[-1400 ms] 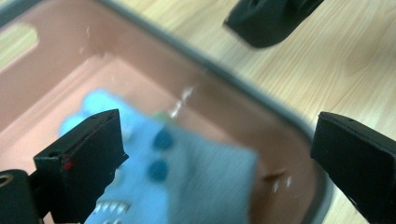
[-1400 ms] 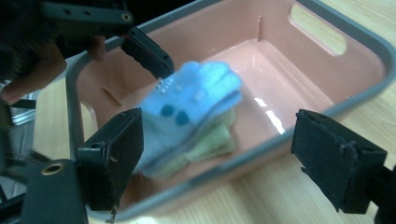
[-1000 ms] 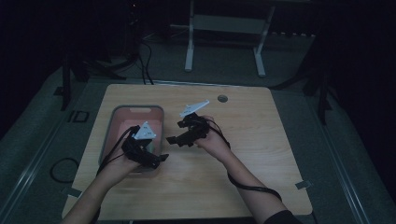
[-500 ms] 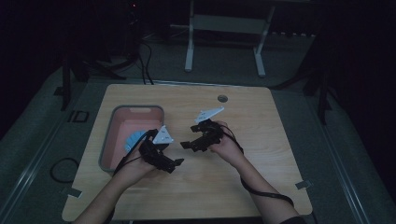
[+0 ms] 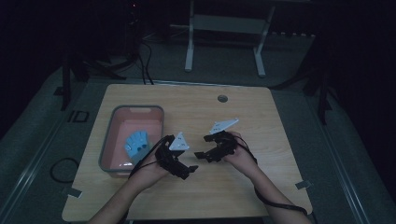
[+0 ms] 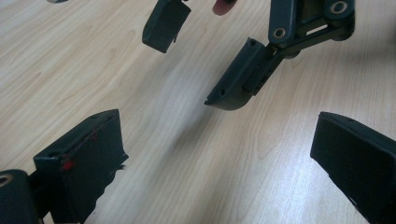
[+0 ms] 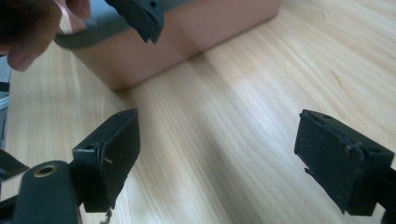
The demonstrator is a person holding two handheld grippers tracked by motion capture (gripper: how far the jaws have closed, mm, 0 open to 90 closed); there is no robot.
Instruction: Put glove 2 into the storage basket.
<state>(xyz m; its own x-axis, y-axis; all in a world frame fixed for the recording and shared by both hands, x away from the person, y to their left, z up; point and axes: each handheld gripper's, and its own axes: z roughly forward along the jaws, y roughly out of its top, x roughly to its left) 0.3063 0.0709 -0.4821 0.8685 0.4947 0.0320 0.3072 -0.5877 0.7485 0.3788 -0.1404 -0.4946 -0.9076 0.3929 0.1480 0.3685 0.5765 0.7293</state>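
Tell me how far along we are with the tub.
Done, by the look of it: a blue item lies in the pink tub. In hand: nothing. The left tongs and right tongs are open, jaws apart over bare table. Left: no other loose item is on the table, so perhaps nothing.

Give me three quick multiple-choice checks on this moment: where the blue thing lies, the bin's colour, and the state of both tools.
1. Where does the blue thing lie?
A. in the bin
B. on the bare table
C. in the left tool

2. What colour is the bin inside?
A. green
B. pink
C. yellow

3. How do the two tools stand?
A. both shut on the blue thing
B. left shut, right tool open
C. both open, holding nothing

Answers: 1 A, the high view shows it on the bin's floor. 2 B, its floor and walls are pink under a grey rim. 3 C, each gripper view shows jaws wide apart over bare wood.
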